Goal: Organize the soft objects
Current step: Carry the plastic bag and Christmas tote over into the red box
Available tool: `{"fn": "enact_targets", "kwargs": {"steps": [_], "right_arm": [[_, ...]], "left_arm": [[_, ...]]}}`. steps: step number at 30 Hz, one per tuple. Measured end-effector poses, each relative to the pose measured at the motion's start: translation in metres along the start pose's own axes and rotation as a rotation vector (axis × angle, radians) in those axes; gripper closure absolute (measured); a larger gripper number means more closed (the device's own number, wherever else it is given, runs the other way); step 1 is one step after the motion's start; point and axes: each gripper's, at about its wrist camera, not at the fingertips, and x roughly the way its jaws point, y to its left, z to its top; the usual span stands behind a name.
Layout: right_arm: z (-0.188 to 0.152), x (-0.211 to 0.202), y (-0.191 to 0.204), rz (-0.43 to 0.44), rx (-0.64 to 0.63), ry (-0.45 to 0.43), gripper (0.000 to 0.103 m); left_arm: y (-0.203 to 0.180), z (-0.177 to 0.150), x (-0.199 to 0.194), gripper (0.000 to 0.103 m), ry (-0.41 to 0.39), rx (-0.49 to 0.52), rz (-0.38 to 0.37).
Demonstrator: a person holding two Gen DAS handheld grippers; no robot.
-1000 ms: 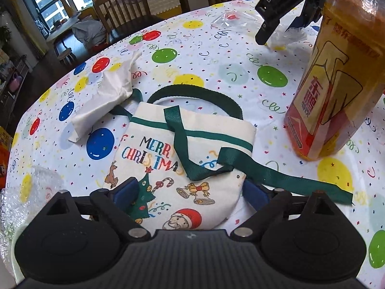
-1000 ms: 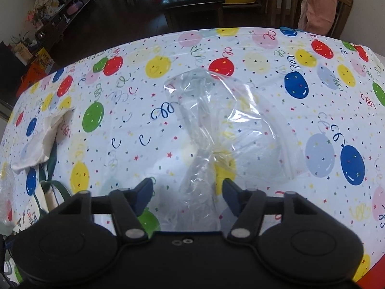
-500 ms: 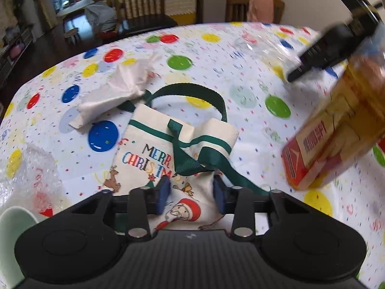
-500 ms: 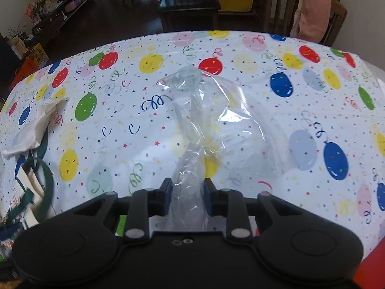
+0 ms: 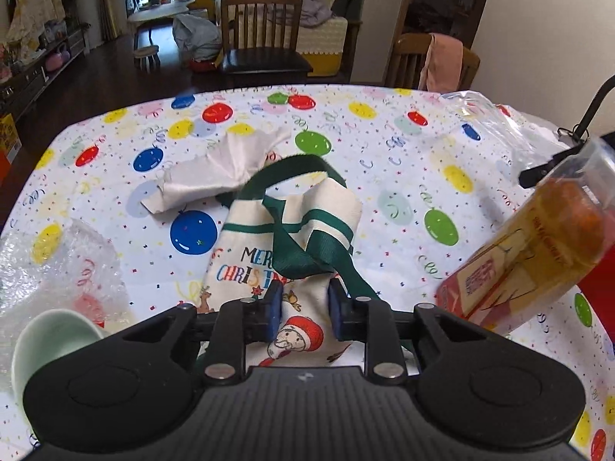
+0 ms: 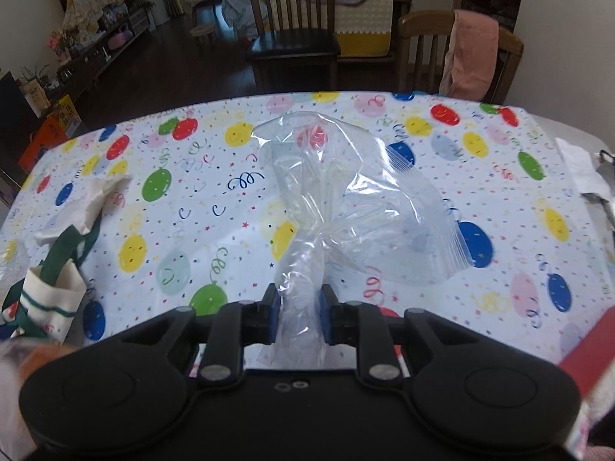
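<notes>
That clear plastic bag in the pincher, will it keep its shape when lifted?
Probably not: the clear plastic bag already bunches where the right gripper pinches it, so it should droop. It looks empty, likely very light, and its glossy film may slip.

The tabletop [image 5: 384, 176] wears a balloon-print cover. At its right edge a tilted orange drink bottle [image 5: 530, 253] leans; at its near-left edge sits a pale green cup [image 5: 50, 342]. Beyond its far edge stand a dark-seated wooden chair [image 5: 261, 38] and a chair draped with pink cloth [image 6: 471, 53].
</notes>
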Motion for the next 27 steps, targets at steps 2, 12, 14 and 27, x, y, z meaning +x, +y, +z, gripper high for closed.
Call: {"fn": "enact_targets", "kwargs": {"steps": [2, 12, 14, 27], "right_arm": [[-0.006, -0.015, -0.002, 0.001, -0.002, -0.013, 0.084], [-0.041, -0.095, -0.015, 0.018, -0.011, -0.074, 0.084], [-0.048, -0.109, -0.018, 0.026, -0.014, -0.079, 0.084], [-0.092, -0.184, -0.052, 0.055, -0.013, -0.152, 0.083]], "left_arm": [[-0.003, 0.000, -0.007, 0.080, -0.013, 0.003, 0.005], [-0.011, -0.003, -0.060, 0.080, -0.075, -0.046, -0.009], [-0.015, -0.003, -0.073, 0.080, -0.089, -0.051, -0.021], [-0.048, -0.009, -0.158, 0.080, -0.151, -0.093, -0.114]]}}
